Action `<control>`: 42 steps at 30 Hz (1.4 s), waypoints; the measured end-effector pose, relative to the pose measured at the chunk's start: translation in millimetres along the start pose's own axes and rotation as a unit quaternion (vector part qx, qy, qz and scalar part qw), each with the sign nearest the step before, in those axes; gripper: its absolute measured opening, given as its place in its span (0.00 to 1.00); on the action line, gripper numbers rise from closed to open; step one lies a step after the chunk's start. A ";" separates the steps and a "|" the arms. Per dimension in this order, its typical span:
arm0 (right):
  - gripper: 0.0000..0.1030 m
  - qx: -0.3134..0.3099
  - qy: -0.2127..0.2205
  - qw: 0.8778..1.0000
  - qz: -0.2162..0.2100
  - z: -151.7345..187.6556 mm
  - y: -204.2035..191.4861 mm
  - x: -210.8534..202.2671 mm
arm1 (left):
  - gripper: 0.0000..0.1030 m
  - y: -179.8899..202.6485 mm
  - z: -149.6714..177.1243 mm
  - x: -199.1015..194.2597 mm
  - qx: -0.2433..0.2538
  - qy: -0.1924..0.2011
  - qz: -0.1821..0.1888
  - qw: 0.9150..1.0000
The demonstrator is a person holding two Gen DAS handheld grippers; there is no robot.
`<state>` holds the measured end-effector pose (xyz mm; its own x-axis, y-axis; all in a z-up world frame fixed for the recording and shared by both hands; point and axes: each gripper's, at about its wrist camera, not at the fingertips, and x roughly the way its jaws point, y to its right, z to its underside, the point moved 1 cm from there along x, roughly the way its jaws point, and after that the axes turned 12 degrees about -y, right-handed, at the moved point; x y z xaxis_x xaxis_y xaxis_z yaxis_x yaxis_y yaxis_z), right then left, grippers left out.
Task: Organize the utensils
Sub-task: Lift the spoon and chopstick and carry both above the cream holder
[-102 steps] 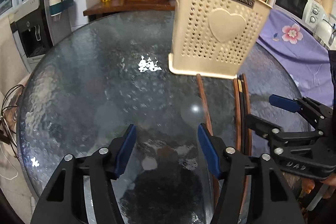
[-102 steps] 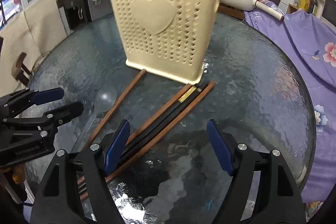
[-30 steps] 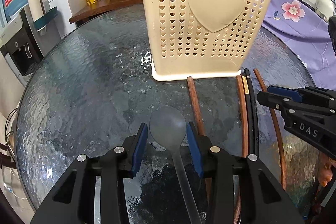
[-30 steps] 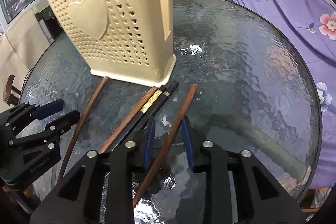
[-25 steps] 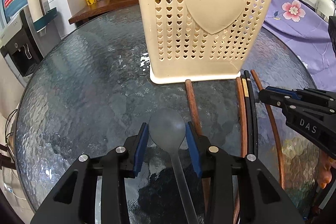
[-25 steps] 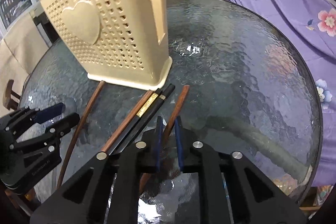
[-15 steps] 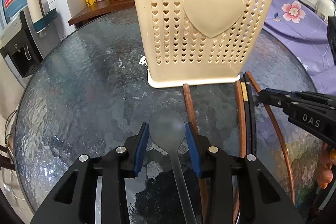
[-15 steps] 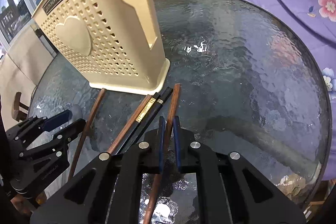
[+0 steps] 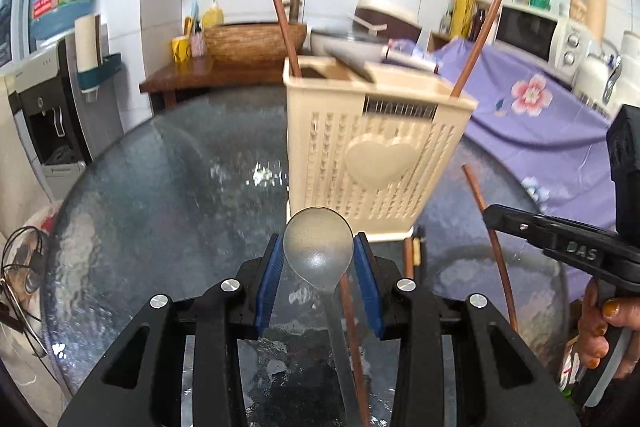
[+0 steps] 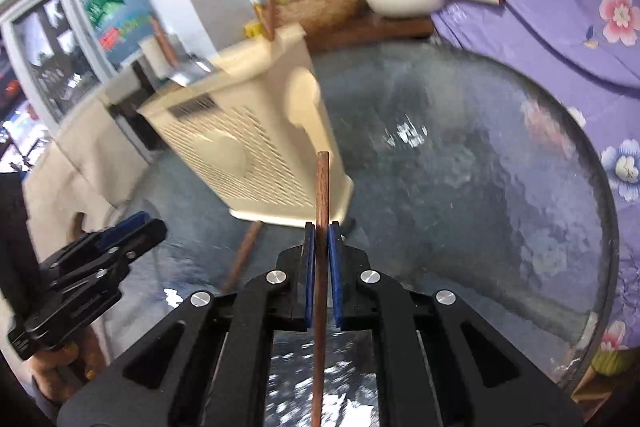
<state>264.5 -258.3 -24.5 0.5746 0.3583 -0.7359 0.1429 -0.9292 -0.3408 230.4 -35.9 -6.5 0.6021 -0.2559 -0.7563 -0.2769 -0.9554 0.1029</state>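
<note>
You've got one utensil in each tool right now. The left gripper (image 9: 318,269) is pinched across the bowl of the translucent spoon (image 9: 318,247), its handle trailing back under the tool. That spoon looks like light, smooth plastic, so it'll probably want to swivel or slide between the pads. A grip on the neck, just behind the bowl, would be steadier than squeezing the round part.

The right gripper (image 10: 321,267) is clamped nearly shut on a single brown chopstick (image 10: 322,195), its tip poking out ahead of the pads. It's stiff, thin and light, so it should pivot easily if you bump it on the rim. Holding nearer the middle helps.

Both tools are tilted downward and raised off the glass table (image 9: 160,187), aimed at the cream utensil holder (image 9: 372,155), which stands upright near the table's middle with a couple of chopsticks already sticking out. More chopsticks lie on the glass at its base. How many is hard to say, since the frames are motion-blurred.
</note>
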 end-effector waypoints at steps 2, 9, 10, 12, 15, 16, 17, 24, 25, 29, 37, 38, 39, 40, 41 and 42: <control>0.07 -0.010 0.018 1.000 -0.011 -1.1 -5.3 -17.1 | 0.34 0.0 -0.9 -12.4 -0.005 0.013 0.008 1.000; 0.07 -0.041 0.063 0.996 -0.038 1.2 -26.6 -70.6 | 0.34 4.6 -2.9 -41.9 -0.006 0.049 0.021 0.999; 0.07 -0.041 0.065 0.996 -0.041 1.7 -27.3 -73.0 | 0.34 4.6 -3.5 -43.6 -0.006 0.051 0.020 0.998; 0.07 -0.042 0.066 0.996 -0.048 1.1 -29.2 -77.3 | 0.34 6.9 -4.8 -47.1 -0.005 0.055 0.024 0.998; 0.07 -0.047 0.071 0.995 -0.047 1.8 -35.0 -82.1 | 0.34 9.3 -8.1 -49.9 -0.004 0.059 0.024 0.998; 0.07 -0.049 0.072 0.995 -0.049 1.1 -36.9 -83.6 | 0.34 8.9 -7.7 -50.6 -0.003 0.060 0.025 0.998; 0.07 -0.051 0.073 0.995 -0.049 2.8 -38.9 -85.9 | 0.34 9.5 -8.4 -51.5 -0.002 0.060 0.026 0.998; 0.07 -0.078 0.080 0.992 -0.051 -6.9 -54.4 -99.4 | 0.34 7.2 -14.6 -56.3 0.002 0.060 0.031 0.998; 0.07 -0.080 0.081 0.992 -0.053 -8.7 -55.9 -101.0 | 0.34 6.4 -16.7 -57.5 0.003 0.060 0.033 0.998; 0.07 -0.087 0.081 0.991 -0.067 -17.3 -61.6 -108.2 | 0.34 6.1 -23.1 -63.9 0.012 0.070 0.030 0.997; 0.07 -0.112 0.096 0.986 -0.075 -55.1 -79.5 -133.4 | 0.34 4.2 -58.8 -95.6 0.022 0.112 0.029 0.993; 0.07 -0.114 0.100 0.986 -0.075 -60.9 -81.5 -137.1 | 0.34 4.3 -67.0 -101.4 0.022 0.121 0.026 0.992; 0.07 -0.116 0.106 0.985 -0.073 -69.0 -84.6 -141.3 | 0.34 4.1 -76.2 -107.0 0.022 0.131 0.023 0.991; 0.07 -0.118 0.111 0.984 -0.071 -76.3 -87.6 -145.0 | 0.34 3.7 -86.0 -112.0 0.022 0.140 0.019 0.990; 0.07 -0.119 0.116 0.984 -0.070 -85.5 -91.0 -149.4 | 0.34 3.0 -93.6 -115.4 0.021 0.147 0.015 0.989; 0.07 -0.120 0.119 0.983 -0.071 -93.0 -93.8 -152.7 | 0.34 2.3 -102.2 -118.7 0.020 0.155 0.010 0.988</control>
<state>238.3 -234.2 174.2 0.7042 0.4803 -0.5230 0.4037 -0.8767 -0.2615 234.9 -22.8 149.6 0.7943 -0.3139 -0.5201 -0.3171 -0.9445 0.0857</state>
